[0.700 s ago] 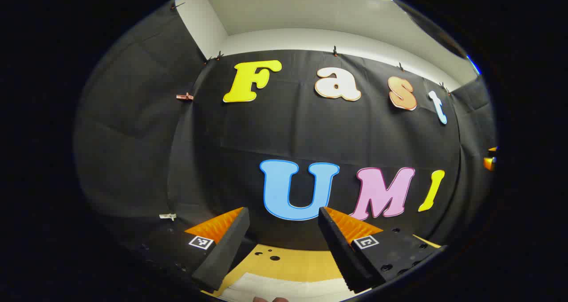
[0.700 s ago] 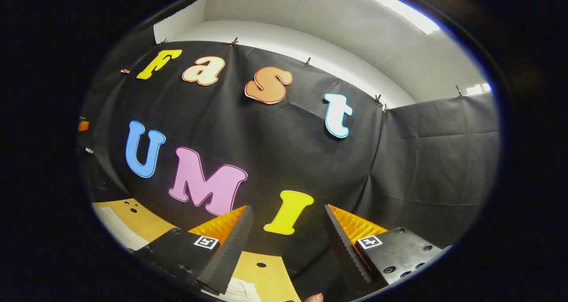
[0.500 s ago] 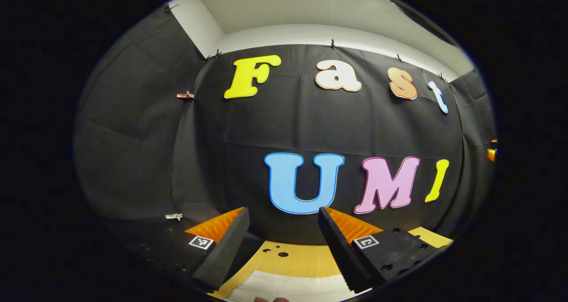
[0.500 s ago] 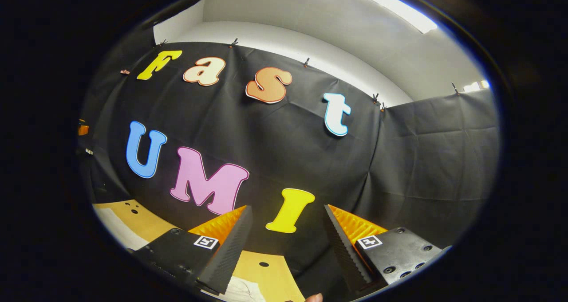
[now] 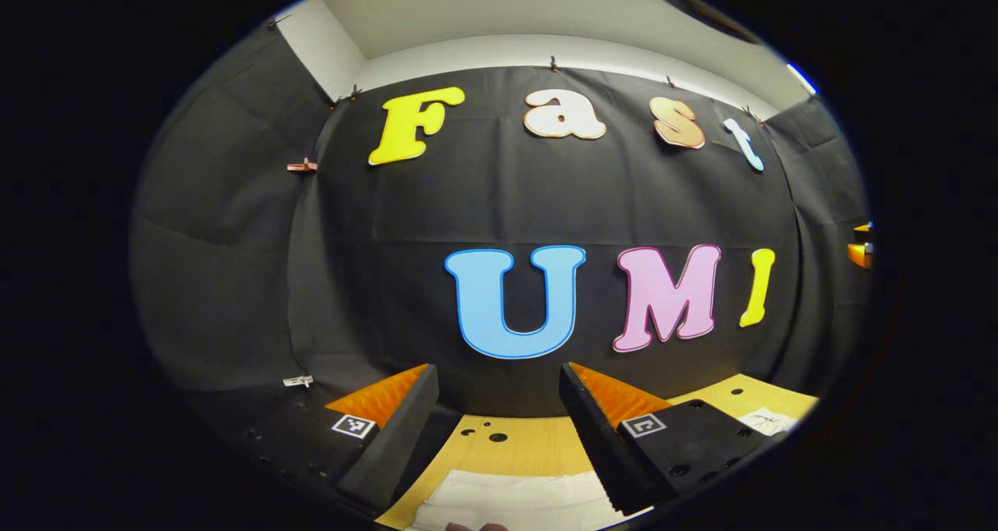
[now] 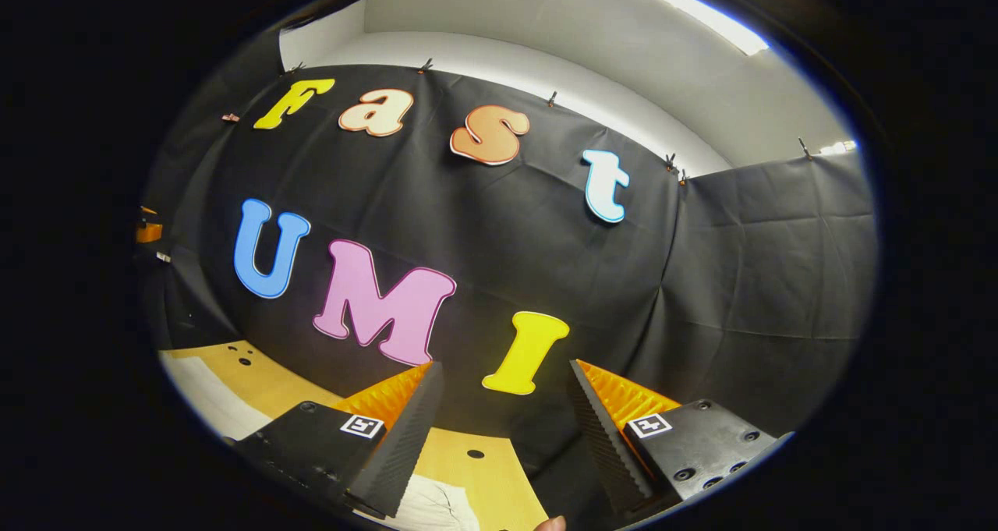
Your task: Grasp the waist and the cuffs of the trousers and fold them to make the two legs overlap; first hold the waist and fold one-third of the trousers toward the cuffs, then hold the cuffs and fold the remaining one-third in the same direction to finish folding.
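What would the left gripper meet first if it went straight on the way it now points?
Probably the black cloth wall. The left gripper is open, with nothing between its jaws; the wooden table and white fabric lie lower.

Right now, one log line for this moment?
left gripper: open, nothing held | right gripper: open, nothing held | white cloth: on wooden table, below left gripper | phase: approach

I log even, moderate brightness from a ceiling strip light (image 6: 686, 24), sharp focus, heavy fisheye bending at edges.
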Demonstrator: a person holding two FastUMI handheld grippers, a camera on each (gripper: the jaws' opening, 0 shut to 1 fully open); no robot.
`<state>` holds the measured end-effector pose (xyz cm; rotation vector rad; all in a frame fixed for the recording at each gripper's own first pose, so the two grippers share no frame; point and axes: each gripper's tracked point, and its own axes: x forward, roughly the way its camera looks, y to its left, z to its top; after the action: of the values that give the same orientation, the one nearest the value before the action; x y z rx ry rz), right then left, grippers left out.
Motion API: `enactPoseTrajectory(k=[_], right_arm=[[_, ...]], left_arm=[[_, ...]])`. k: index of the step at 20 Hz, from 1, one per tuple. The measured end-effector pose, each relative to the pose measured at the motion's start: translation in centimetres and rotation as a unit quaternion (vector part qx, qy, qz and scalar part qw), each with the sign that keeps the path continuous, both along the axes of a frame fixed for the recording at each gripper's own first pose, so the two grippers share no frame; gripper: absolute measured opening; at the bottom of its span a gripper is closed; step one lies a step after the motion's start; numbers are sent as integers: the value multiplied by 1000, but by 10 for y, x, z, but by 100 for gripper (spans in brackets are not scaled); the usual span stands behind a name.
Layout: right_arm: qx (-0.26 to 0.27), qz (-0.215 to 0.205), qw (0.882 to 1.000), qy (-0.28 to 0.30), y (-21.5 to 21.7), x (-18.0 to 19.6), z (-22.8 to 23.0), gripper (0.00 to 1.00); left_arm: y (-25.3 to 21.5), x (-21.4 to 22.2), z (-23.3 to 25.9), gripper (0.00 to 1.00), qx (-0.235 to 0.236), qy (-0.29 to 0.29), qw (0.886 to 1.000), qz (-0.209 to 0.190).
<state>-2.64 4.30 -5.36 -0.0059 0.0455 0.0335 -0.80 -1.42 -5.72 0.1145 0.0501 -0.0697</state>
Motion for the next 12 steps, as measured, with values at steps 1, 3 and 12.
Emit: enactPoseTrajectory(k=[1,3,12], right_arm=[[-10,3,1000,3,4,-2,-5,97],[-34,11,999,10,12,-8,-17,97],[-127,70,988,60,56,-45,-88,97]], left_arm=[[-2,-1,-5,98,5,2,1000,-5],[-6,-4,-10,98,12,1,1000,-15],[-9,-27,-78,99,81,44,995,-42]])
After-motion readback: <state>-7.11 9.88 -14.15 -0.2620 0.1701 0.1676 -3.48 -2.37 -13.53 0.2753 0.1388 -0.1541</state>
